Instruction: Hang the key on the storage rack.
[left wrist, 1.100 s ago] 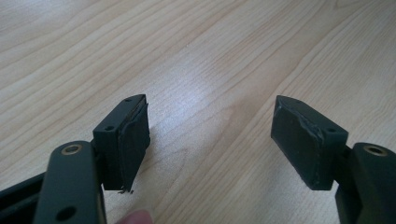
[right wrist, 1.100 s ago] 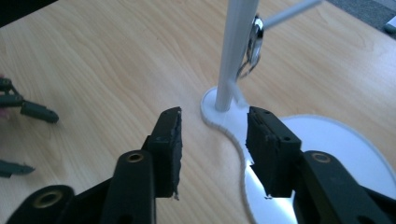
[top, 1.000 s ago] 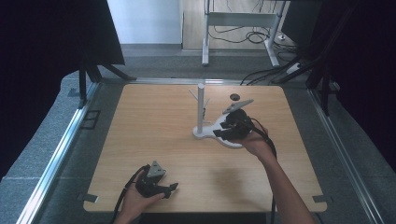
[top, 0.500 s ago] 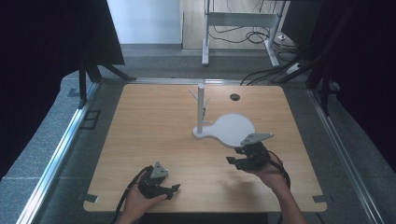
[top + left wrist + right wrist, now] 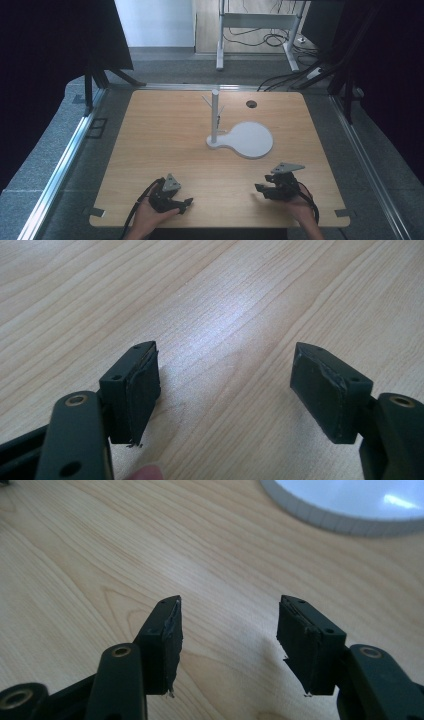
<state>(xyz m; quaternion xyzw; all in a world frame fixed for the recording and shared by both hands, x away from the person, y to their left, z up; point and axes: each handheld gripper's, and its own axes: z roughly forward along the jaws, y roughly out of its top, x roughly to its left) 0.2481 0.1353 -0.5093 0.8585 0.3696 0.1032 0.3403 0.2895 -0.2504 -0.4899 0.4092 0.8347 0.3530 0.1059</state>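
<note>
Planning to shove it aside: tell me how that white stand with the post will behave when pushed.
The white stand would likely slide, since its broad flat base lies flush on the table. Pushed high on the thin upright post, it may tip. It looks stiff, probably light.

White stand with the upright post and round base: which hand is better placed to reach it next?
Probably the right. The right gripper sits nearer the white stand's round base, whose rim lies just ahead of its open, empty fingers. The left gripper is farther off.

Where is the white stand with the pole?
In the high view the white stand sits on the middle of the wooden table, slightly right of center, with the small dark hole in the tabletop just behind it.
</note>
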